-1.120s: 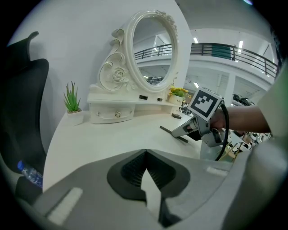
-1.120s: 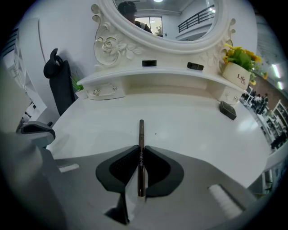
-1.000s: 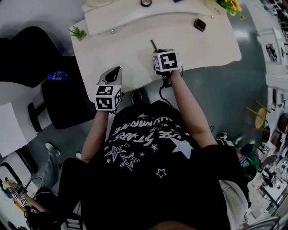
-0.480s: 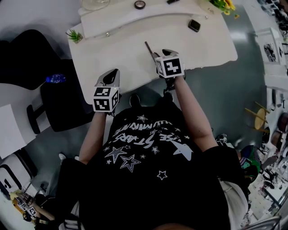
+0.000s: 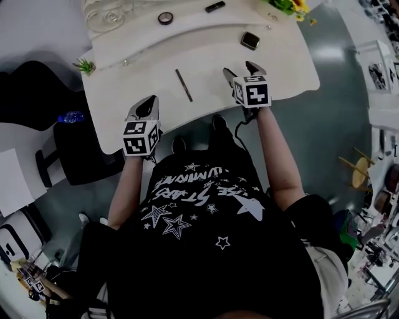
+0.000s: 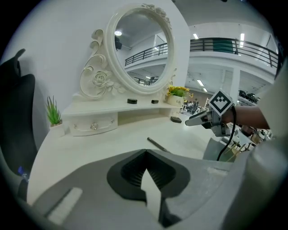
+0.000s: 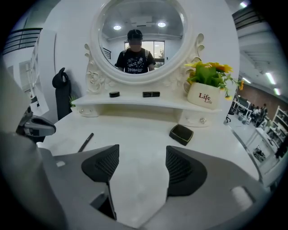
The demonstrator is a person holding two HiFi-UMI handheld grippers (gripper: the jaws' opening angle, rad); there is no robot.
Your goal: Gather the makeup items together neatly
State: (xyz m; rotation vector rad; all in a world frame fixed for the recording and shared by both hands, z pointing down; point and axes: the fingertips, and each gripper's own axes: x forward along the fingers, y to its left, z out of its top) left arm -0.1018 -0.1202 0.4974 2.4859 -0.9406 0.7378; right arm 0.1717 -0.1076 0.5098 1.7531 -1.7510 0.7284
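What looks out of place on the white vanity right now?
Nothing is spilled or damaged, but the makeup is scattered. The slim dark pencil lies askew, alone on the white tabletop. The dark square compact sits apart to its right. The round compact and small black bar sit on the shelf.

A dressing-table corner set up inside a large open hall: the white table (image 5: 212,75) with an ornate oval mirror (image 7: 139,40) and flower pot (image 7: 204,98) stands on a bare grey floor (image 5: 312,137), with a railed mezzanine (image 6: 225,45) and strip ceiling lights (image 6: 241,38) beyond
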